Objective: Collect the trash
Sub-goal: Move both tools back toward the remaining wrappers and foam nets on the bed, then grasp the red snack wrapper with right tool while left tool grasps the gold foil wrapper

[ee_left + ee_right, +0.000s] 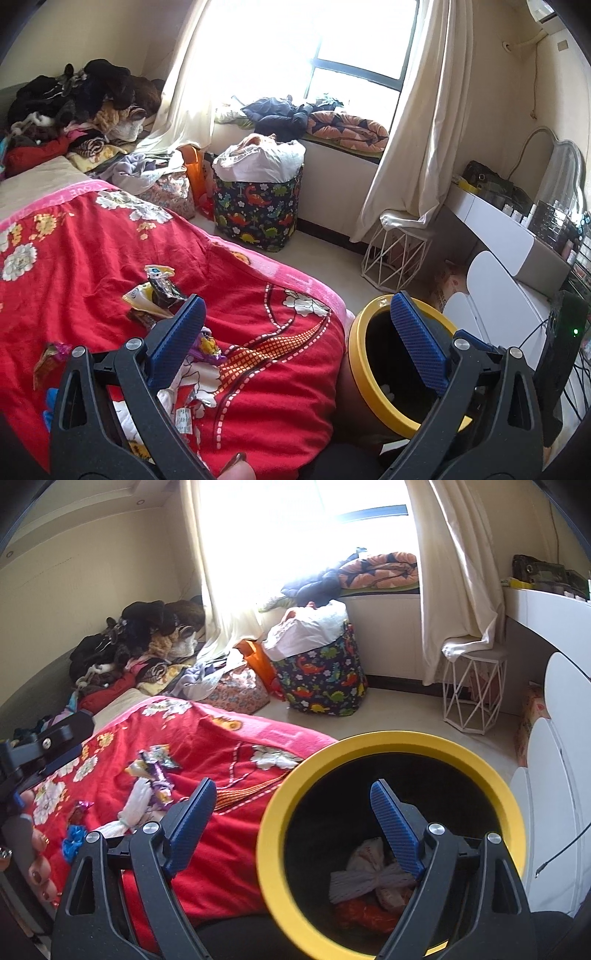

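- Sunlit bedroom: a bed under a red floral blanket (pixel 110 258) fills the lower left of both views, with cream curtains (pixel 417 129) before a bright window at 12 o'clock.
- Crumpled snack wrappers (pixel 155 291) in silver, yellow and purple lie scattered on the blanket, at 9 o'clock from the bin.
- Beside the bed stands a round black trash bin with a yellow rim (pixel 388 738); white netting and orange scraps (pixel 369 890) lie inside.
- Left gripper (pixel 295 314), blue-padded, spreads wide and empty, one finger over the wrappers, the other over the bin.
- Right gripper (pixel 293 797) also gapes wide, holding nothing, straddling the bin's rim.
- A dinosaur-print fabric basket (pixel 258 206), white wire stool (pixel 395 254) and white dresser (pixel 517 240) stand on the floor beyond.
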Available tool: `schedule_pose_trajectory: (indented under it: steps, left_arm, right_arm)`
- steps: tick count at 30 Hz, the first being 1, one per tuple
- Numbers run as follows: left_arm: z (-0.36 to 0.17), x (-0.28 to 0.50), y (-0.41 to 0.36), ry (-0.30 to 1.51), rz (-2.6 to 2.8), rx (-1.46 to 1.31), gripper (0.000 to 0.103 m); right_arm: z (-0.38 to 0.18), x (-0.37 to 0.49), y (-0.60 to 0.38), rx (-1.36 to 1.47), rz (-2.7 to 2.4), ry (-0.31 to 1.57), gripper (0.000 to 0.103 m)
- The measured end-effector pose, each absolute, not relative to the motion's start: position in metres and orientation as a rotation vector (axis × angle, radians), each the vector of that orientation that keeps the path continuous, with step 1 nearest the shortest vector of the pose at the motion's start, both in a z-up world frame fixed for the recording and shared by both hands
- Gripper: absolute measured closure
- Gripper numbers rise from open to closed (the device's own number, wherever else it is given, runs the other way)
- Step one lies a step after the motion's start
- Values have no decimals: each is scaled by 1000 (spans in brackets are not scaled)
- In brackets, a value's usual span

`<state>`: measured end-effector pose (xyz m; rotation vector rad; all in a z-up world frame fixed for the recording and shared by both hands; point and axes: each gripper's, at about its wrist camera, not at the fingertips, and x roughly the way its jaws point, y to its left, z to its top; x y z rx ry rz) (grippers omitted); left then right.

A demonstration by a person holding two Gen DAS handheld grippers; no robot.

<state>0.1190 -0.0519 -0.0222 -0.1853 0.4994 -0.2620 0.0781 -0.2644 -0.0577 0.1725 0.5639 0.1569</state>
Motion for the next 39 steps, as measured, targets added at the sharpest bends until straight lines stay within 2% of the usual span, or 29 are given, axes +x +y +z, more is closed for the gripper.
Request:
schedule_pose_trajectory:
  steps: [39]
  left_arm:
    - [-22,121,58,485,-10,-253,11]
  right_arm:
    - [-34,73,-149,15,427,562,14]
